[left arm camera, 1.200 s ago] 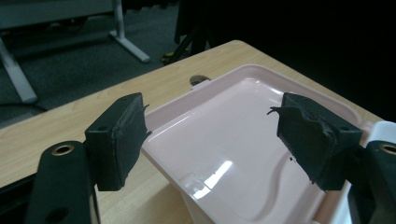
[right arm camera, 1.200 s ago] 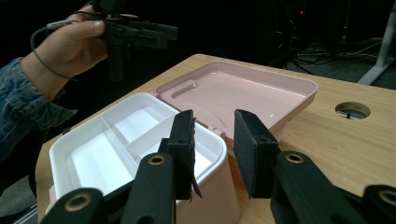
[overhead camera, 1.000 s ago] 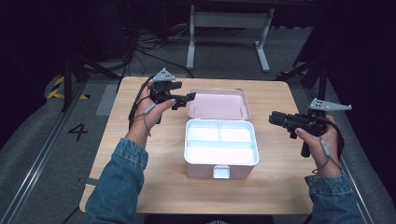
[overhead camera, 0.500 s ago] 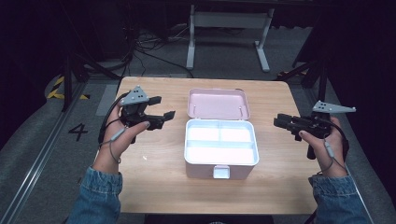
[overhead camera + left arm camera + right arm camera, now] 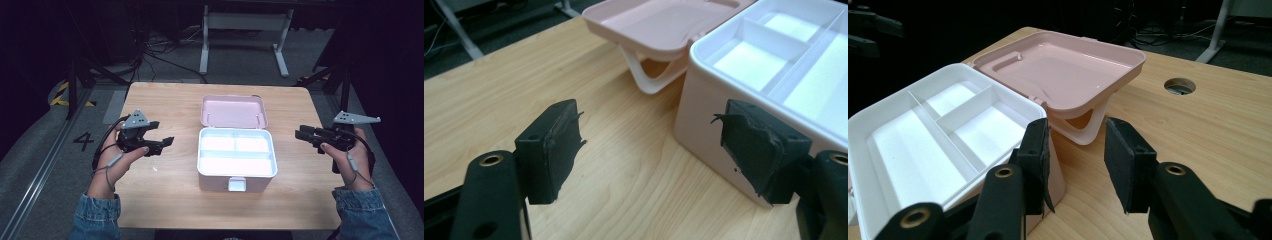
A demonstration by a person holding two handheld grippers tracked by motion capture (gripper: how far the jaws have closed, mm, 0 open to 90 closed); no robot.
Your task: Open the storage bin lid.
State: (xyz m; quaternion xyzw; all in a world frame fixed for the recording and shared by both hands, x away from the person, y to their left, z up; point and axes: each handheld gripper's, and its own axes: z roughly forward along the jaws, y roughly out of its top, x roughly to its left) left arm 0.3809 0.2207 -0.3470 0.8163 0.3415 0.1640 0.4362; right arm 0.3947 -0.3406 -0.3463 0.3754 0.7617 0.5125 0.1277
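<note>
Lying between apart fingers point(image 5: 554, 150): box point(image 5: 236, 158).

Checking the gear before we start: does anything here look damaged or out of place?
The pads on the left gripper look worn: their edges are torn and ragged, with frayed bits sticking out. The pink box sits open and square on the table, its lid folded back and its white tray bare. Nothing is spilled.

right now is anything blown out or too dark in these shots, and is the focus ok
High view: the white tray inside the pink box glares almost featureless, while the floor around the table sinks into near black. Left gripper view: tray compartments bright but dividers readable; the jaws close up look slightly soft. Right gripper view: sheen on the open lid, dark background at upper left.
</note>
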